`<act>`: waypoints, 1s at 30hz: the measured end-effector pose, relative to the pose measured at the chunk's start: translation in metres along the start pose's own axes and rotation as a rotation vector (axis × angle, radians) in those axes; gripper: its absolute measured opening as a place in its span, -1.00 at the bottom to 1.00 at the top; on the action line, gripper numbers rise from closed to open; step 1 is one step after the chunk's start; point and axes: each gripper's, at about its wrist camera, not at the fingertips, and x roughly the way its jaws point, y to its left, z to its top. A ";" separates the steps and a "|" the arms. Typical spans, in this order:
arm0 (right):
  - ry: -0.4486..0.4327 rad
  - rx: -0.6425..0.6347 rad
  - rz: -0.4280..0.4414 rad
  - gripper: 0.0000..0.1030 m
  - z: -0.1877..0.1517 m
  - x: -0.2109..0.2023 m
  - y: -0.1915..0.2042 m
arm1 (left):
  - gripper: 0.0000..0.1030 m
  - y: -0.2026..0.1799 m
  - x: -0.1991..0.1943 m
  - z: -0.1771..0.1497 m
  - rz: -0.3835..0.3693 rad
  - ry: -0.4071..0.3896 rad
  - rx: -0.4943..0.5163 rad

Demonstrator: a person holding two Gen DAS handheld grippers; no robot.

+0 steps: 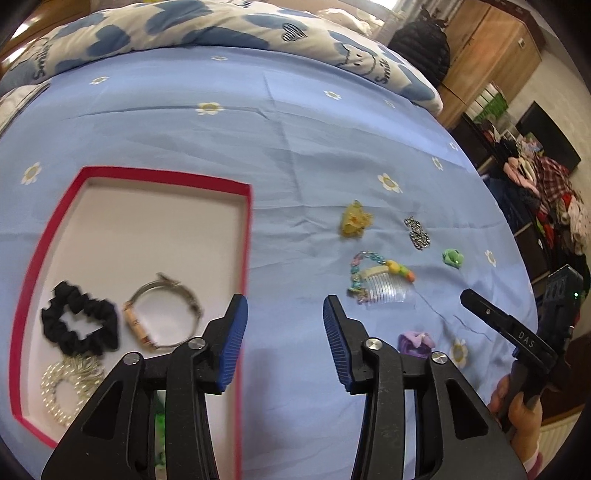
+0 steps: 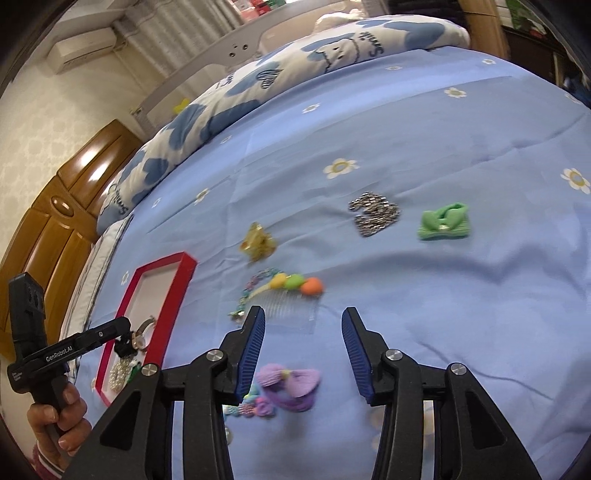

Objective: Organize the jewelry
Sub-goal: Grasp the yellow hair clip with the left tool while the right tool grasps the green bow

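A red-rimmed tray (image 1: 159, 176) lies on the blue bedsheet and holds a black scrunchie (image 1: 79, 322), a metal bangle (image 1: 162, 314) and a pearl piece (image 1: 66, 384). My left gripper (image 1: 282, 339) is open and empty above the tray's right edge. On the sheet lie a yellow clip (image 1: 355, 218), a silver chain (image 1: 417, 232), a green bow (image 1: 452, 257), a clear comb with coloured beads (image 1: 380, 282) and a purple bow (image 1: 415, 341). My right gripper (image 2: 303, 354) is open and empty just above the purple bow (image 2: 290, 384), with the comb (image 2: 291, 295) beyond it.
A folded blue-and-white quilt (image 1: 207, 33) lies across the far side of the bed. A wooden headboard (image 2: 55, 221) stands at the left in the right wrist view. A wooden cabinet (image 1: 491, 55) and piled clothes (image 1: 554, 206) stand past the bed's right edge.
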 end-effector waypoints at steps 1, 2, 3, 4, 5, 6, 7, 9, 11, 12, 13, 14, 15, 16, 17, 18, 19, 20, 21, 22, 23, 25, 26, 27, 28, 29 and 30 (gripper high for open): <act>-0.003 0.008 -0.005 -0.11 0.001 -0.001 -0.005 | -0.19 -0.005 0.003 0.002 -0.003 0.004 0.007; -0.005 0.013 -0.012 -0.11 0.003 -0.001 -0.009 | -0.19 -0.010 0.007 0.004 -0.006 0.009 0.017; -0.008 0.019 -0.019 -0.10 0.004 -0.001 -0.014 | -0.19 -0.016 0.012 0.007 -0.007 0.013 0.027; -0.010 0.023 -0.025 -0.09 0.005 -0.001 -0.017 | -0.16 -0.019 0.015 0.009 -0.008 0.015 0.034; -0.013 0.030 -0.034 -0.08 0.008 -0.002 -0.022 | -0.13 -0.023 0.018 0.012 -0.009 0.016 0.039; -0.016 0.036 -0.042 -0.05 0.010 -0.002 -0.027 | -0.12 -0.027 0.022 0.015 -0.011 0.018 0.044; -0.019 0.044 -0.054 -0.02 0.012 -0.002 -0.033 | -0.10 -0.033 0.028 0.018 -0.012 0.021 0.052; -0.028 0.056 -0.071 0.04 0.017 -0.003 -0.042 | -0.04 -0.040 0.036 0.023 -0.012 0.028 0.065; -0.037 0.062 -0.095 0.06 0.024 -0.002 -0.052 | 0.13 -0.049 0.048 0.029 -0.019 0.040 0.083; -0.040 0.065 -0.103 0.08 0.027 -0.001 -0.056 | 0.15 -0.052 0.053 0.031 -0.022 0.045 0.087; -0.041 0.069 -0.112 0.08 0.030 0.001 -0.060 | 0.16 -0.055 0.059 0.034 -0.031 0.053 0.087; -0.039 0.072 -0.120 0.08 0.033 0.004 -0.065 | 0.17 -0.057 0.064 0.037 -0.044 0.059 0.088; -0.037 0.073 -0.126 0.08 0.036 0.006 -0.068 | 0.17 -0.059 0.068 0.040 -0.052 0.062 0.089; -0.036 0.073 -0.132 0.08 0.039 0.008 -0.071 | 0.19 -0.062 0.073 0.043 -0.051 0.062 0.093; -0.034 0.071 -0.139 0.09 0.043 0.011 -0.075 | 0.20 -0.066 0.079 0.046 -0.045 0.063 0.102; -0.031 0.069 -0.142 0.11 0.045 0.014 -0.076 | 0.20 -0.069 0.083 0.049 -0.042 0.067 0.110; -0.026 0.067 -0.147 0.13 0.048 0.017 -0.078 | 0.20 -0.073 0.091 0.052 -0.037 0.072 0.123; -0.020 0.063 -0.154 0.15 0.051 0.021 -0.080 | 0.20 -0.075 0.096 0.054 -0.034 0.076 0.132; -0.017 0.061 -0.161 0.15 0.053 0.023 -0.081 | 0.21 -0.078 0.101 0.056 -0.032 0.081 0.142; -0.016 0.058 -0.165 0.16 0.055 0.026 -0.082 | 0.21 -0.081 0.110 0.059 -0.027 0.089 0.154; -0.013 0.056 -0.169 0.16 0.058 0.029 -0.084 | 0.21 -0.082 0.114 0.060 -0.019 0.091 0.157; -0.006 0.055 -0.173 0.15 0.060 0.033 -0.086 | 0.20 -0.083 0.125 0.064 -0.009 0.098 0.154; -0.001 0.052 -0.172 0.15 0.061 0.036 -0.086 | 0.20 -0.083 0.128 0.065 -0.008 0.099 0.152; 0.000 0.048 -0.167 0.15 0.061 0.038 -0.086 | 0.20 -0.083 0.131 0.067 -0.007 0.098 0.153; 0.001 0.042 -0.163 0.13 0.061 0.039 -0.086 | 0.17 -0.084 0.134 0.068 -0.004 0.096 0.159; 0.006 0.034 -0.167 0.12 0.061 0.041 -0.085 | -0.07 -0.084 0.136 0.069 -0.001 0.093 0.164; 0.009 0.028 -0.174 0.00 0.061 0.043 -0.085 | -0.26 -0.085 0.138 0.069 -0.003 0.095 0.168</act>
